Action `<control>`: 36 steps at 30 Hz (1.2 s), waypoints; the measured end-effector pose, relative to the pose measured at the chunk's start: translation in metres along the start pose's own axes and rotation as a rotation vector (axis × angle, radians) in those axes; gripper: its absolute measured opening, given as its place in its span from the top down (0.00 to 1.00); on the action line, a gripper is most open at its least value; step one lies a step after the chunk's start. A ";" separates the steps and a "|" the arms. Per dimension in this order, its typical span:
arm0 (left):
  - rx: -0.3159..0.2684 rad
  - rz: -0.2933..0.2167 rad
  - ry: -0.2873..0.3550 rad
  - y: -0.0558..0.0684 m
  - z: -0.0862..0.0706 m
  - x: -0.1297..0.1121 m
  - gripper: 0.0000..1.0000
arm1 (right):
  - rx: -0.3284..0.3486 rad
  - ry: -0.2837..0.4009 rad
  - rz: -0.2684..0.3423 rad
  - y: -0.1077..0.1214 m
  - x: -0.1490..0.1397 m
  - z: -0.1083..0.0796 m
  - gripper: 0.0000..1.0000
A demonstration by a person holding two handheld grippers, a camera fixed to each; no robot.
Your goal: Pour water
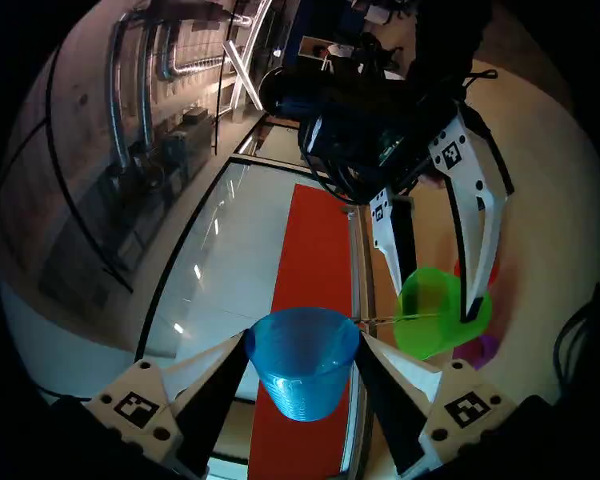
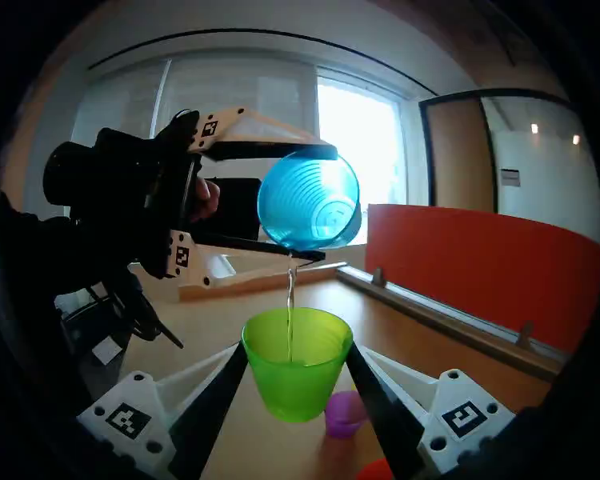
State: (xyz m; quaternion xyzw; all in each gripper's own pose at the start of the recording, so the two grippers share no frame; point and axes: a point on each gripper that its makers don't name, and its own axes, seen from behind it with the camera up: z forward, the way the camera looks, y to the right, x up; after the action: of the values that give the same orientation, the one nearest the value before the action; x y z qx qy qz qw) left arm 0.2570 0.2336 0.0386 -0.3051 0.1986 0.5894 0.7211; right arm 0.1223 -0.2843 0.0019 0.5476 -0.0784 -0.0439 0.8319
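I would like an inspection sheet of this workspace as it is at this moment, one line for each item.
Surface: wooden table, light brown.
Job's things: blue cup, tilted, sends a thin water stream into the upright green cup below it.
Clutter: small purple cup on the table, partly hidden by the green cup; red object at the lower edge, too little shown to identify.
Grippers: left gripper shut on the blue cup; right gripper shut on the green cup.
Cables: black cables hang below the left gripper.
Surroundings: red partition along the table; bright window behind.
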 end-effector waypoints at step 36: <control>0.008 0.021 -0.002 -0.003 -0.004 0.000 0.12 | 0.010 0.035 0.004 -0.005 0.003 0.005 0.09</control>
State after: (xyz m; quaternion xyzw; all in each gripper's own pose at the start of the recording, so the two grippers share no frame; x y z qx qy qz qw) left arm 0.2597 0.2302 0.0364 -0.2998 0.2035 0.5963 0.7163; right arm 0.1241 -0.2911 -0.0003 0.5524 -0.0650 -0.0320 0.8304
